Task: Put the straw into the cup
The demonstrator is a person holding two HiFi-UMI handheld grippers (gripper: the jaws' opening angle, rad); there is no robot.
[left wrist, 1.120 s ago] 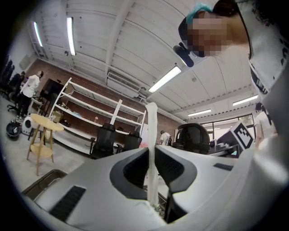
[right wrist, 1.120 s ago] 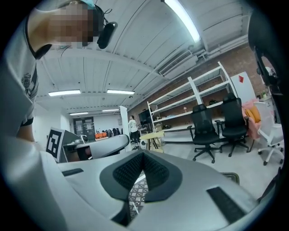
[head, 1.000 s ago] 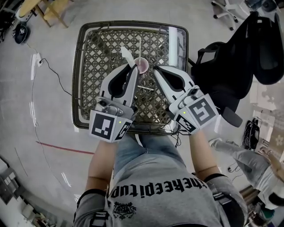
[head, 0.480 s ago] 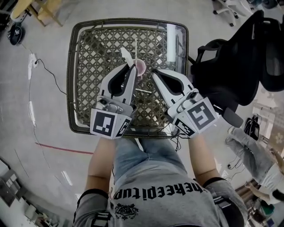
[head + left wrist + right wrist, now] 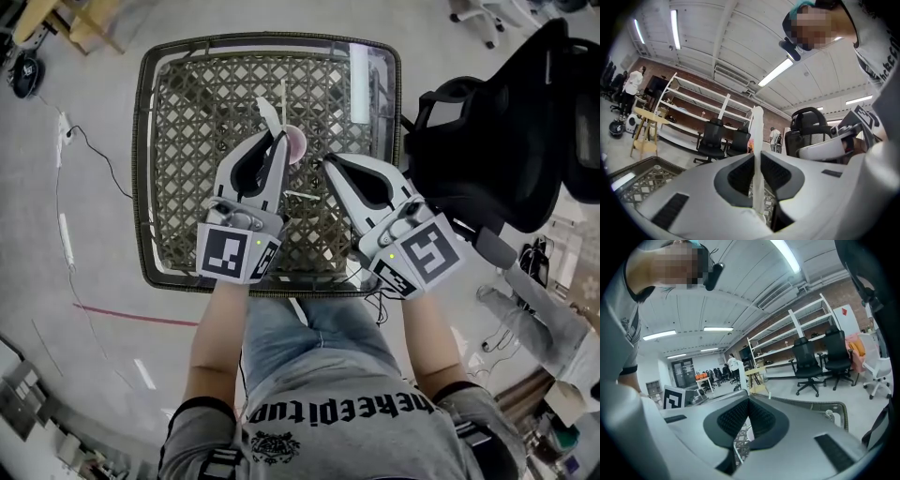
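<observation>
A small pink cup point(image 5: 296, 144) stands on the wicker table point(image 5: 147, 187), just off the tip of my left gripper point(image 5: 281, 141). That gripper is shut on a white paper-wrapped straw point(image 5: 266, 113), which sticks out past the jaws to the upper left. In the left gripper view the straw point(image 5: 758, 136) rises straight up from between the closed jaws of the left gripper point(image 5: 757, 157). My right gripper point(image 5: 328, 161) is to the right of the cup and a little nearer me. The right gripper point(image 5: 749, 400) is shut with nothing in it.
A thin pale stick point(image 5: 281, 94) lies on the table beyond the cup, and a short white piece point(image 5: 302, 196) lies between the grippers. A black office chair point(image 5: 487, 141) stands close to the table's right edge. A cable point(image 5: 94, 141) runs over the floor at the left.
The left gripper keeps the straw beside the cup. The right gripper has drawn back slightly toward me. The head view has shifted a little.
</observation>
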